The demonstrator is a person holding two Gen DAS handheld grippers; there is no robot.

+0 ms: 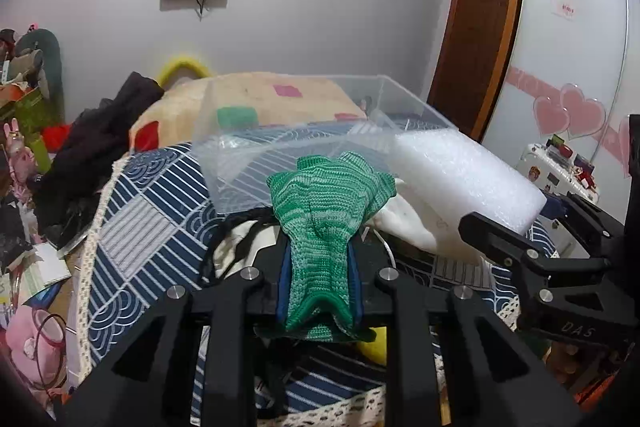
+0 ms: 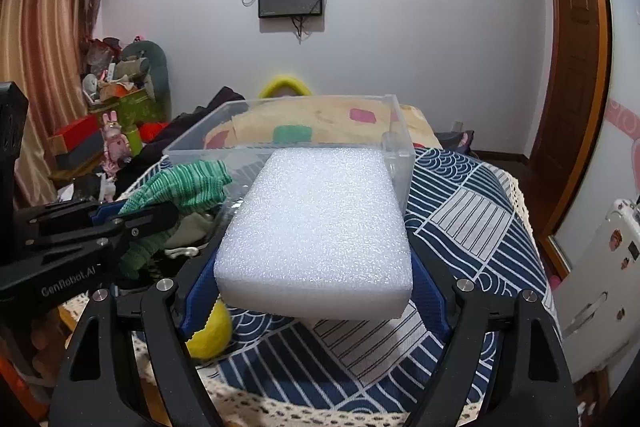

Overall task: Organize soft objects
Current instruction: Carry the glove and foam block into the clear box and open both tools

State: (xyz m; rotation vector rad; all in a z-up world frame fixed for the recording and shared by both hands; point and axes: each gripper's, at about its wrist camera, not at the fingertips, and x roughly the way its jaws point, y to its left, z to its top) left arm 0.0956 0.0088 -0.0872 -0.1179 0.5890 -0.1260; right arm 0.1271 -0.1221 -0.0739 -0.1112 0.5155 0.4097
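A green glove (image 1: 328,223) is pinched in the left gripper (image 1: 320,291) and a foam block (image 2: 320,227) clamped widthwise in the right gripper (image 2: 316,291), before the clear bin (image 2: 394,131), where both could collide or snag its rim.

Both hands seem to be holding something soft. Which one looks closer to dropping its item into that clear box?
Probably the right. Its white foam block already reaches the clear box at the near wall. The left holds the green knit glove just short of the box's near corner.
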